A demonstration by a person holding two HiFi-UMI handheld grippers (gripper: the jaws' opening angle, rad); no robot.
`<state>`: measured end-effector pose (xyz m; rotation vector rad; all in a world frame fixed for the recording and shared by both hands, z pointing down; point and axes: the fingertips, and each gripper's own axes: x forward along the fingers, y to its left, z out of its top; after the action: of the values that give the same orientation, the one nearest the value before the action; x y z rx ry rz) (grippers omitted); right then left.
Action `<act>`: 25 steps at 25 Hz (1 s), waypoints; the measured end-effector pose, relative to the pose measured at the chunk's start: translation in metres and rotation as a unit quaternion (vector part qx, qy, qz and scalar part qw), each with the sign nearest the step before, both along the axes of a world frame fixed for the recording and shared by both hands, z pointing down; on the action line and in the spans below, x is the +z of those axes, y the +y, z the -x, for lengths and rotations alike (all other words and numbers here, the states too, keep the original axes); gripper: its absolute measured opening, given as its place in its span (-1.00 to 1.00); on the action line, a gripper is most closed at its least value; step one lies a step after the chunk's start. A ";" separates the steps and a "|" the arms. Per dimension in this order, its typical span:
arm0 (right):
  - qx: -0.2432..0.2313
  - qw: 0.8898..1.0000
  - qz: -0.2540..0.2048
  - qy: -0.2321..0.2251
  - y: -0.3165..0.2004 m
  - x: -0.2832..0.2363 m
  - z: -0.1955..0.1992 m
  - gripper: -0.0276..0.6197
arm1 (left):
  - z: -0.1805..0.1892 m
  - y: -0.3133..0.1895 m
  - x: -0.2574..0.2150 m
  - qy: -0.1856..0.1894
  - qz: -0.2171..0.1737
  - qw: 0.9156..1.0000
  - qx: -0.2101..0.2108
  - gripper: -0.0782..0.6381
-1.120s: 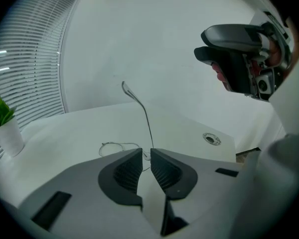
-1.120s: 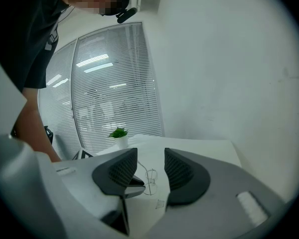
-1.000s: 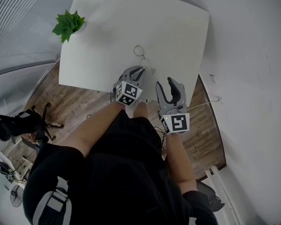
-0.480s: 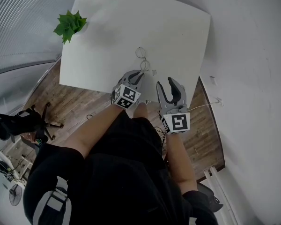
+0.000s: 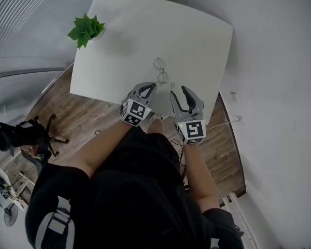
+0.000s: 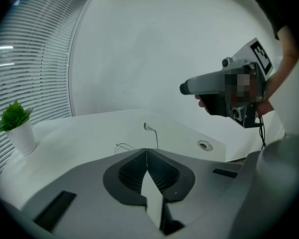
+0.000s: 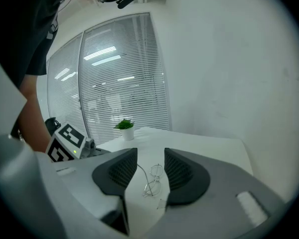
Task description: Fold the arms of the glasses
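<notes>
I count one pair of glasses (image 5: pixel 160 71). It lies on the one white table (image 5: pixel 119 40), near the front edge, just past my two grippers. One small green plant (image 5: pixel 85 29) stands at the far left corner.

My left gripper (image 5: pixel 151 87) has just been closing. Its jaws are pressed together with nothing between them. My right gripper (image 5: pixel 179 91) is wide open and holds nothing.

Each cube bears black-and-white squares.

The left gripper view shows one glasses arm sticking up, which is too small to see in the head view.
</notes>
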<state>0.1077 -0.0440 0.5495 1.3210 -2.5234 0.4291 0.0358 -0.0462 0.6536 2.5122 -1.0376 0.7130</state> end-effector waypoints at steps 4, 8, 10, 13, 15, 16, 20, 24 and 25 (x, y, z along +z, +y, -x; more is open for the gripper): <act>-0.025 0.999 0.008 0.029 -0.004 0.013 0.012 -0.40 | 0.015 -0.006 -0.020 0.008 -0.016 1.000 -0.014 -0.76; -0.055 0.996 0.006 0.068 -0.010 0.022 0.030 -0.40 | 0.024 -0.015 -0.037 0.018 -0.035 0.999 -0.025 -0.76; -0.067 0.994 0.011 0.080 -0.011 0.030 0.038 -0.40 | 0.029 -0.019 -0.042 0.022 -0.044 0.998 -0.029 -0.76; -0.075 0.992 0.018 0.104 -0.013 0.043 0.045 -0.42 | 0.034 -0.025 -0.047 0.028 -0.052 0.998 -0.032 -0.76; -0.075 0.990 0.022 0.121 -0.013 0.051 0.048 -0.49 | 0.037 -0.028 -0.050 0.028 -0.054 0.998 -0.033 -0.76; -0.074 0.989 0.025 0.127 -0.014 0.056 0.049 -0.52 | 0.038 -0.030 -0.051 0.028 -0.055 0.998 -0.034 -0.76; -0.074 0.986 0.030 0.145 -0.017 0.067 0.056 -0.55 | 0.046 -0.037 -0.052 0.030 -0.053 0.997 -0.042 -0.76; -0.067 0.983 0.022 0.168 -0.021 0.071 0.059 -0.73 | 0.050 -0.039 -0.052 0.035 -0.052 0.997 -0.045 -0.76; -0.066 0.983 0.022 0.171 -0.022 0.073 0.060 -0.75 | 0.051 -0.039 -0.052 0.036 -0.052 0.997 -0.046 -0.76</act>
<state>0.0479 -0.0663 0.6220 1.0964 -2.2815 0.2061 -0.0154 -0.0857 0.6019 2.5373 -1.1846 0.5503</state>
